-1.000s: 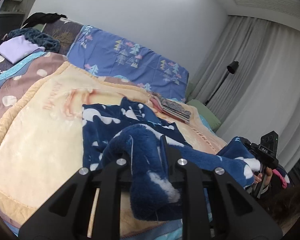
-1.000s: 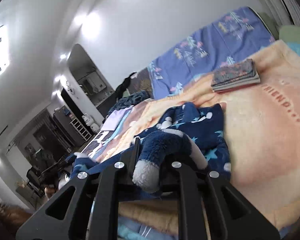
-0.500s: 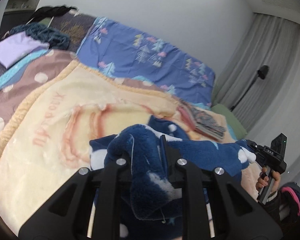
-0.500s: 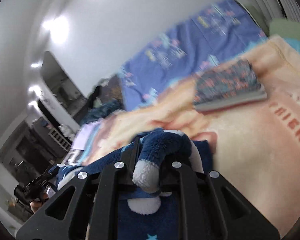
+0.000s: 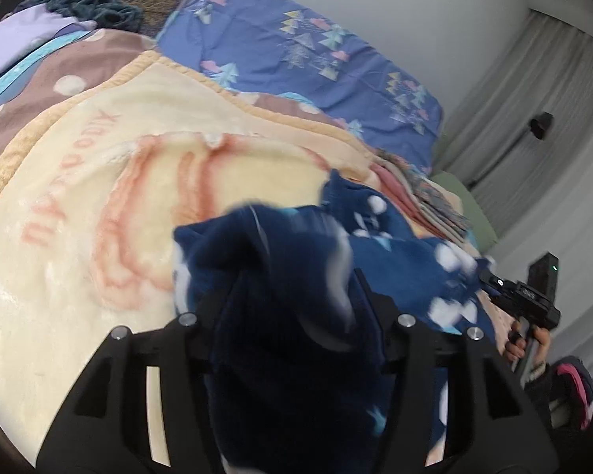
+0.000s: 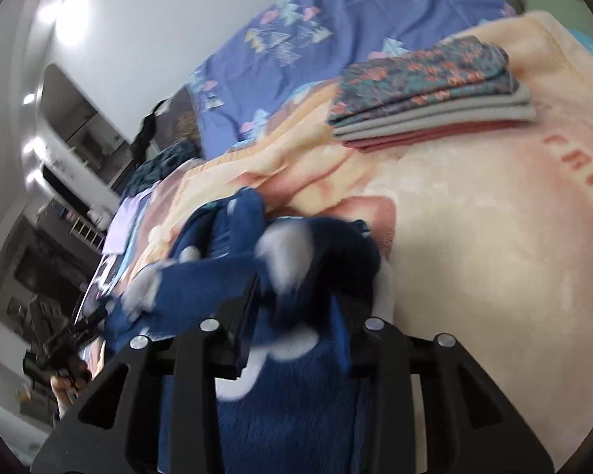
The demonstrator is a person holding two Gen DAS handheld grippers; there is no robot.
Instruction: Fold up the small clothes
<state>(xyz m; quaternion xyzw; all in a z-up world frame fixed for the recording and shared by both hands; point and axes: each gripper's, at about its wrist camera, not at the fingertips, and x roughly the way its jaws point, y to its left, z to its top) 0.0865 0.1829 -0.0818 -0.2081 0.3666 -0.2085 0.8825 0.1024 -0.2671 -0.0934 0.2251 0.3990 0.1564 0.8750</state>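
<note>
A navy fleece garment [image 5: 395, 252] with white clouds and stars lies bunched on the cream blanket [image 5: 99, 205]. It stretches between both grippers. My left gripper [image 5: 292, 276] has its jaws spreading, and a blurred fold of fleece sits loosely between them. My right gripper [image 6: 292, 288] is also opening, with the garment's [image 6: 201, 276] other end slack between its fingers. In the left wrist view the right gripper [image 5: 522, 296] shows at the garment's far end, with a hand on its handle. Both sets of fingertips are hidden by fleece.
A stack of folded clothes [image 6: 427, 94] rests on the blanket [image 6: 474, 237] beyond the garment. A blue tree-patterned cover [image 5: 296, 51] lies at the head of the bed. A lilac cloth [image 5: 19, 35] lies far left. A floor lamp [image 5: 541, 124] and curtains stand at the right.
Both grippers moved forward and down over the blanket with the garment. Their jaws, tightly shut on fleece before, now stand spread, and the fleece between them has gone loose.
</note>
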